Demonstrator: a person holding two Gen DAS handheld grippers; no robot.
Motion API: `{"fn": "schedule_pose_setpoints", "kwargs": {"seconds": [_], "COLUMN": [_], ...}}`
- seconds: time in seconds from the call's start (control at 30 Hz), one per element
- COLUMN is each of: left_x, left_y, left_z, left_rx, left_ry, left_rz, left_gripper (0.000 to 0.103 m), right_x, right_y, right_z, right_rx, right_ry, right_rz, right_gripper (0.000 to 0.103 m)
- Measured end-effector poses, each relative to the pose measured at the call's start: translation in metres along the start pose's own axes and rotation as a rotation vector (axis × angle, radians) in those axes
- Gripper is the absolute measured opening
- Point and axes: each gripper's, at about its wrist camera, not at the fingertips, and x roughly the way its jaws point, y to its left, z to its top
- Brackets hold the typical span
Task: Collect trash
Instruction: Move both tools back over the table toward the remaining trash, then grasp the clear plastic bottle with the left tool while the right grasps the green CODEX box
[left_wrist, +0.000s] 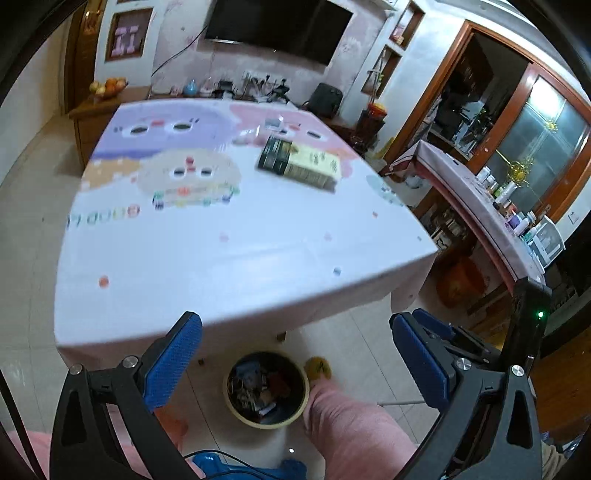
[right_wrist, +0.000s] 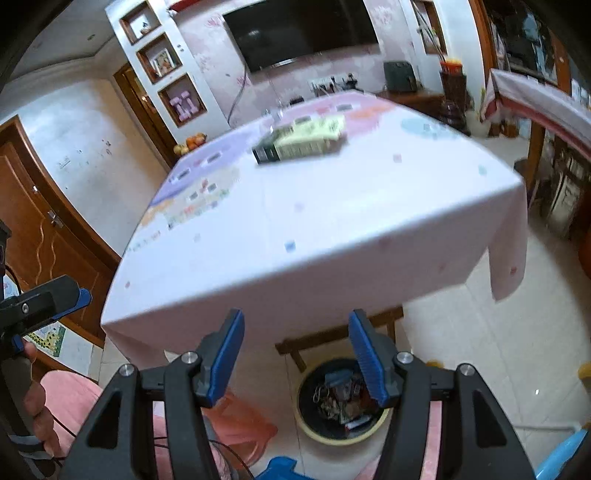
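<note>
1. The left gripper (left_wrist: 295, 354) is seen wide open, with nothing between its blue pads (left_wrist: 173, 363). The right gripper (right_wrist: 297, 356) is held about half open and is likewise empty.
2. Both grippers are pointed down and forward, over the near edge of the table (left_wrist: 221, 266), which is covered with a white printed cloth.
3. The remaining trash is taken to be the flat box (left_wrist: 299, 164), dark green at one end and pale yellow at the other. It is located toward the far right corner of the table, well apart from both grippers. A small clear item (left_wrist: 275, 123), too blurred to identify, is seen just beyond it, nearer the far edge.
4. The bin (left_wrist: 266, 391) is placed on the floor below the near edge of the table and is already partly filled with scraps.
5. The box is judged to be light, stiff cardboard with a smooth printed skin. It is expected to slide on the cloth if pushed and to dent if squeezed hard.
6. Hold is best taken across the narrow width at a long edge, near the middle of the length, so that tipping is avoided. Because the box lies flat, one edge may first need to be lifted.
7. Moderate closing force is advised.
</note>
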Motion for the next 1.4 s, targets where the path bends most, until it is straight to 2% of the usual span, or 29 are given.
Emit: {"fn": "schedule_pose_setpoints", "kwargs": {"seconds": [0.1,0.23,0.37,0.67,0.83,1.03,1.2,1.4], "left_x": [-0.002,0.003,0.011,0.068,0.110,0.161,0.198,0.221], "left_y": [-0.008,-0.015,-0.014,0.002,0.020,0.042,0.058,0.067], "left_z": [0.015,0.033,0.052,0.104,0.145,0.185,0.203,0.214], "left_rx": [0.031,0.076,0.058,0.100,0.082,0.077,0.083,0.118], "left_ry": [-0.012,-0.016,-0.014,0.060,0.112,0.155,0.207,0.231], "left_rz": [0.014,0.051,0.096,0.198,0.174,0.165,0.149,0.125], "left_gripper": [0.102,0.102,0.102,0.097,0.097,0.097,0.097,0.097], "right_x": [-0.004,-0.003,0.005,0.079,0.125,0.184,0.236,0.265], "right_y": [0.003,0.003,-0.001,0.006,0.023,0.040,0.041,0.040], "right_z": [0.018,0.052,0.088,0.165,0.211,0.248,0.259,0.261], "right_rx": [-0.032,-0.092,-0.152,-0.416,-0.564,-0.693,-0.727,-0.742], "right_ry": [-0.013,-0.038,-0.052,0.035,0.069,0.149,0.274,0.346], "right_rz": [-0.011,-0.037,-0.047,-0.072,-0.049,0.011,0.064,0.145], "right_gripper": [0.068,0.069,0.075,0.084,0.091,0.093,0.093,0.093]}}
